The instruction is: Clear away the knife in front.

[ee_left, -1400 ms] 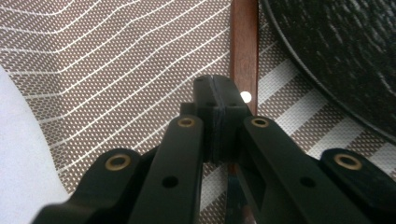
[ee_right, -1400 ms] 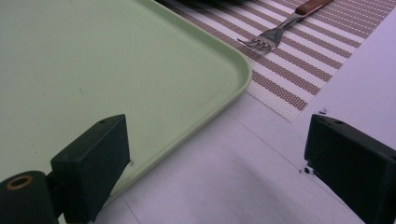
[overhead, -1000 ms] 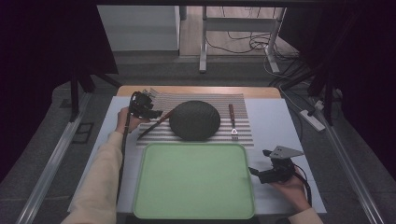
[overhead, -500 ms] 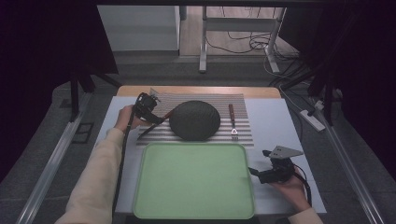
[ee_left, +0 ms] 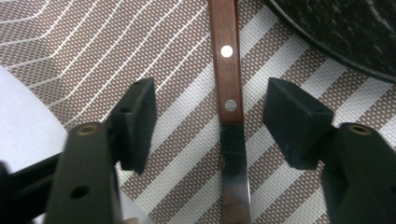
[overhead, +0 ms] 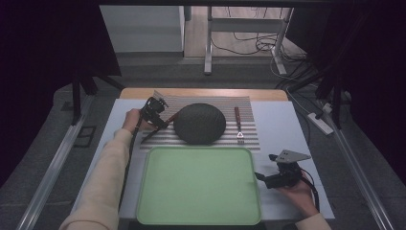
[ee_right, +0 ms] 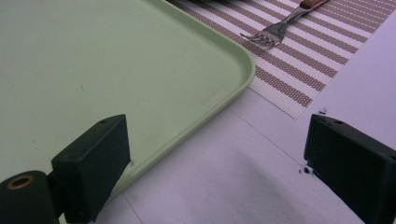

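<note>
- The left gripper sits at the left end of the striped placemat, over a wooden-handled knife that lies slanted beside the dark plate. Against the earlier high views, the hand has edged in toward the plate and dropped lower over the mat.
- In the left gripper view the knife lies flat on the mat between the two black jaws, its riveted handle pointing away and the steel blade running toward the camera. The jaws have just been closing, yet a gap shows on each side of the knife and neither pad touches it: half-wide, holding nothing.
- I read this as the start of the pick: the gripper is lined up across the join of handle and blade, so closing further should pinch the knife. A thin flat blade on woven fabric may slip or tip if the pads meet it too high.
- The light green tray lies near the table's front edge, bare, just in front of the placemat.
- A fork with a matching handle lies on the mat to the right of the plate, tines toward the tray.
- The right gripper rests in the hand by the tray's right edge, where it was in the earlier views. Its jaws stand wide apart in the right gripper view, over the tray's corner and bare table, holding nothing.
</note>
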`<action>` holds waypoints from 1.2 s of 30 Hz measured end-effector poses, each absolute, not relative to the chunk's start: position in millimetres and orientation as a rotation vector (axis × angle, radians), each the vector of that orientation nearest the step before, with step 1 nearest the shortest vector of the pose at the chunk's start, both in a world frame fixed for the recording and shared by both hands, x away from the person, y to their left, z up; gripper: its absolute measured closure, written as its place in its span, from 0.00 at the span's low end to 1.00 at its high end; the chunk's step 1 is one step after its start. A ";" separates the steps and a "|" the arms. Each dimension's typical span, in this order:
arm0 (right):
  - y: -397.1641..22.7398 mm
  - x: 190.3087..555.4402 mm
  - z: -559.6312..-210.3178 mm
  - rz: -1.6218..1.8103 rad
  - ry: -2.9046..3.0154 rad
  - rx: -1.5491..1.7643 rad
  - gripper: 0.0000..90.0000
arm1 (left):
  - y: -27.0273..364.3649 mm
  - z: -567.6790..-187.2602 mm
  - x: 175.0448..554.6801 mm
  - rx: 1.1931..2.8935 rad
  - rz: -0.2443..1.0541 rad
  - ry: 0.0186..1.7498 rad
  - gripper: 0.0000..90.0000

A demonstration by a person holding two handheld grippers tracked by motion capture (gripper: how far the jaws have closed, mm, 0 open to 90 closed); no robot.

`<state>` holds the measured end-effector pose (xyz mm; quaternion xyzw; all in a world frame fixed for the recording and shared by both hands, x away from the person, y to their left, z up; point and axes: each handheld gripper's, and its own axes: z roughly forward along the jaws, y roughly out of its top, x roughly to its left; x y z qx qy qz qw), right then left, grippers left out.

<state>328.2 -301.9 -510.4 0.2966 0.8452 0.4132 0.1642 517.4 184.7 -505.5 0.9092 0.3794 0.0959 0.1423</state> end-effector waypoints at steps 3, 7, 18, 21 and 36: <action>-302.5 328.0 -510.1 1.178 2.409 0.845 0.08 | 185.1 -507.1 519.7 2.640 0.236 1.083 0.50; -302.8 328.2 -510.2 1.180 2.410 0.847 0.08 | 186.1 -508.7 521.1 2.634 0.157 1.053 0.66; -302.5 328.0 -510.4 1.181 2.410 0.848 0.08 | 186.2 -508.2 524.3 2.644 0.103 1.037 0.86; -302.4 328.2 -510.7 1.180 2.413 0.847 0.08 | 181.6 -507.0 524.2 2.676 0.118 1.035 0.86; -302.8 328.1 -510.6 1.181 2.416 0.846 0.08 | 174.7 -504.5 520.4 2.719 0.172 1.052 0.87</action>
